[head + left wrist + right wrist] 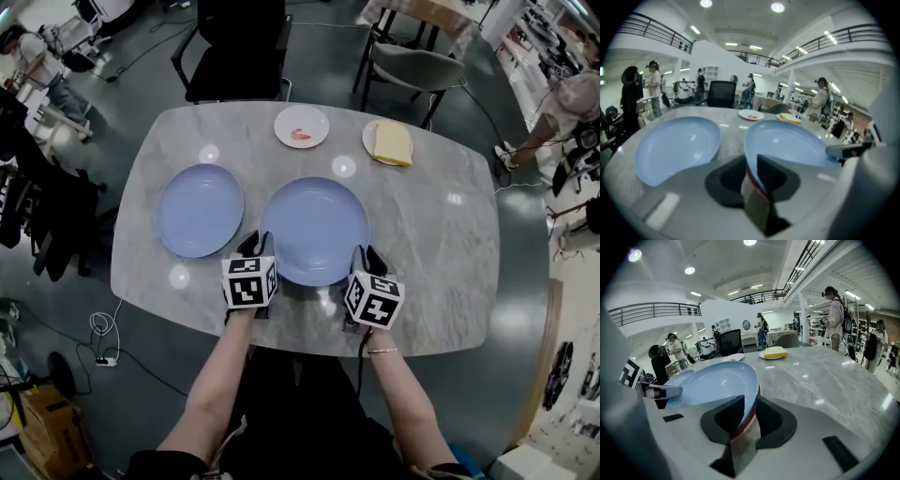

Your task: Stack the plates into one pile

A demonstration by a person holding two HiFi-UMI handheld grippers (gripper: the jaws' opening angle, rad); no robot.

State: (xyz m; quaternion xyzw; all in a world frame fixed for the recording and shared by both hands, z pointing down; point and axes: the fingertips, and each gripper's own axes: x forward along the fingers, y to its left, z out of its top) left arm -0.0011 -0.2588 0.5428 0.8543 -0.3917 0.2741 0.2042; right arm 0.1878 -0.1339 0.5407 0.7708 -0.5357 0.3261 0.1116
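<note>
Two light blue plates lie on the grey marble table [441,253]. One blue plate [201,210] sits at the left, apart from both grippers. The other blue plate [315,230] is in the middle near the front edge. My left gripper [255,246] is shut on its near-left rim, and my right gripper [367,255] is shut on its near-right rim. In the left gripper view the held plate [787,143] runs between the jaws of the left gripper [752,171], with the left plate [675,145] beside it. In the right gripper view the right gripper [747,416] clamps the plate's [712,383] rim.
At the table's far side sit a small white plate [301,126] with something red on it and another plate with a yellow block [389,142]. A black chair [234,47] and a grey chair [412,66] stand behind the table. People stand around the room.
</note>
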